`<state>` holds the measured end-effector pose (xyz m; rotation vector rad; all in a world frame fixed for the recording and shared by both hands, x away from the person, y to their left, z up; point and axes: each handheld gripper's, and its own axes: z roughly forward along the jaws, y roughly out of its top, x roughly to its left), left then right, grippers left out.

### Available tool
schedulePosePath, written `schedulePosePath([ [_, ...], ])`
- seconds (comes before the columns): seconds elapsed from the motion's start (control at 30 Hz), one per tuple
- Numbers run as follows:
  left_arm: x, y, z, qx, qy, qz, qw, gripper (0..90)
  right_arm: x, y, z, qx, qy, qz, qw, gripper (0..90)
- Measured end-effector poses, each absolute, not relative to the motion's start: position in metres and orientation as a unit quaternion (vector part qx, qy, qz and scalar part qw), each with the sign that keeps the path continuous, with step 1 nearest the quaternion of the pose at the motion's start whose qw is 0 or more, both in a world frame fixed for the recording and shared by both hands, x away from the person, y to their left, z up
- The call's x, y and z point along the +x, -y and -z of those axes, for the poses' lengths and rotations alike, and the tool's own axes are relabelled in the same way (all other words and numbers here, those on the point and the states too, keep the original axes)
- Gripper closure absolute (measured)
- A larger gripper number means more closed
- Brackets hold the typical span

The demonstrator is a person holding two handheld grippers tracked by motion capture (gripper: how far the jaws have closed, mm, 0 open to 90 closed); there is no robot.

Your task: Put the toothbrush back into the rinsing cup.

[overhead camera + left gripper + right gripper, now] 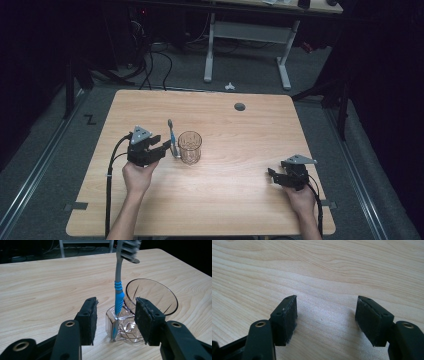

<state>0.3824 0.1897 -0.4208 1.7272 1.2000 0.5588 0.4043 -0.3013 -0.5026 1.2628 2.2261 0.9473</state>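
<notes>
A grey and blue toothbrush (172,137) (119,290) stands nearly upright, bristles at the top, and seems to lean on the outside of a clear cut-pattern glass (190,147) (130,330) near the middle of the wooden table (240,200). My left gripper (167,146) (116,307) is open just left of the glass. The toothbrush handle rises in the gap between its pads (90,320), and neither pad touches it. Near the table's right front, my right gripper (271,176) (327,307) rests low over bare wood, open with nothing between its jaws.
A dark round grommet (240,106) sits near the table's far edge. Beyond the table, a white desk frame (245,35) stands on the grey floor, with cables (150,65) at the far left. A small white object (229,86) lies on the floor.
</notes>
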Motion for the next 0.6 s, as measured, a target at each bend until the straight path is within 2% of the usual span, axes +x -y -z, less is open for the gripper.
schedulePosePath([
  [0.6, 0.366, -0.202, 0.421, 0.692, -0.496, -0.232, 0.470, 52.7, 0.404, 0.301, 0.503, 0.453, -0.798, -0.340, 0.205, 34.7],
])
